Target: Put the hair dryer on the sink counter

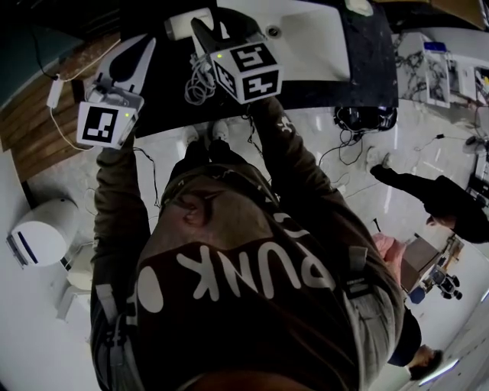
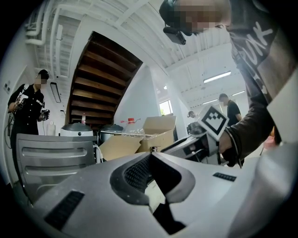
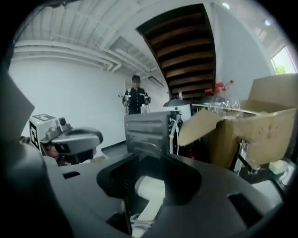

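1. We are holding the left gripper (image 1: 144, 47) at the left edge of the sink counter (image 1: 359, 61), with its jaws closed on nothing.
2. We are clamping the right gripper (image 1: 200, 29) on the white hair dryer (image 1: 186, 23) (its coiled cord (image 1: 200, 82) is bunching toward the near edge).
3. We are holding the hair dryer over the counter's left part, beside the white basin (image 1: 306, 34).

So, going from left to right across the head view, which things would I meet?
white rounded object → left gripper → hair dryer → sink basin → bystander
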The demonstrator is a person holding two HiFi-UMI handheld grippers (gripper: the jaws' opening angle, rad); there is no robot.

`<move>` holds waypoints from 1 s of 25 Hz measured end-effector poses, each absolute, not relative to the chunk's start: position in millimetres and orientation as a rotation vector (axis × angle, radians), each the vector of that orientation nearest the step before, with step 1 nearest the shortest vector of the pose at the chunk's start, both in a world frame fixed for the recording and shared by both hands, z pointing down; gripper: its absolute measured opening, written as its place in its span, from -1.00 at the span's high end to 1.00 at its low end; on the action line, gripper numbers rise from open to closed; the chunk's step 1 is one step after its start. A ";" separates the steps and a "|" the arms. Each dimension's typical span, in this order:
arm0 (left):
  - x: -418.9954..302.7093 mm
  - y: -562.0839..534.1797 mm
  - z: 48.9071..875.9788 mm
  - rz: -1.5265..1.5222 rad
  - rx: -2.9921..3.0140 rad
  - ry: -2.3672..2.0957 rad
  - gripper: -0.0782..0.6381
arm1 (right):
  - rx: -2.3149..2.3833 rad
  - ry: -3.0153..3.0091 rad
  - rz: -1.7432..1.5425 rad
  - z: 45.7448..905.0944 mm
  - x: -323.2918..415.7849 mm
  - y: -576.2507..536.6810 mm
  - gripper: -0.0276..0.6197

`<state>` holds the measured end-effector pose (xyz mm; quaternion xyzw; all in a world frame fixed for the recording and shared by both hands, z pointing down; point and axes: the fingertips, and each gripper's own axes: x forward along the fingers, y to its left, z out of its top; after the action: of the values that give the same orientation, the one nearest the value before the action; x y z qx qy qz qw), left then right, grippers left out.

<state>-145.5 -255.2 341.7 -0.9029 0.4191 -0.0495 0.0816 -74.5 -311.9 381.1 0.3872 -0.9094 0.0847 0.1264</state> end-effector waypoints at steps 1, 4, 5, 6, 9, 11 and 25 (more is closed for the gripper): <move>-145.4 -255.3 339.9 -0.144 -2.697 1.252 0.80 | 1.118 -2.701 0.190 367.1 -74.6 -306.5 0.46; -145.5 -256.1 337.1 -0.134 -2.699 1.251 0.80 | 1.093 -2.807 -0.006 336.2 -75.1 -291.8 0.59; -145.4 -256.1 336.8 -0.133 -2.700 1.252 0.80 | 1.090 -2.833 -0.077 328.6 -75.2 -287.3 0.66; -144.9 -255.8 336.4 -0.132 -2.701 1.252 0.80 | 1.087 -2.867 -0.140 321.4 -75.6 -282.8 0.73; -142.3 -254.0 333.7 -0.130 -2.703 1.246 0.80 | 1.055 -2.978 -0.258 306.2 -78.6 -268.8 0.82; -140.9 -252.3 331.1 -0.129 -2.705 1.240 0.80 | 1.020 -3.011 -0.304 303.6 -82.3 -260.3 0.82; -136.2 -247.5 326.9 -0.140 -2.704 1.230 0.80 | 0.958 -3.005 -0.329 317.1 -89.1 -251.8 0.89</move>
<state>-136.2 -247.5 326.9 -0.9061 0.4121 -0.0469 0.0837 -89.1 -251.8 317.1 0.3020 -0.9475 -0.1038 -0.0150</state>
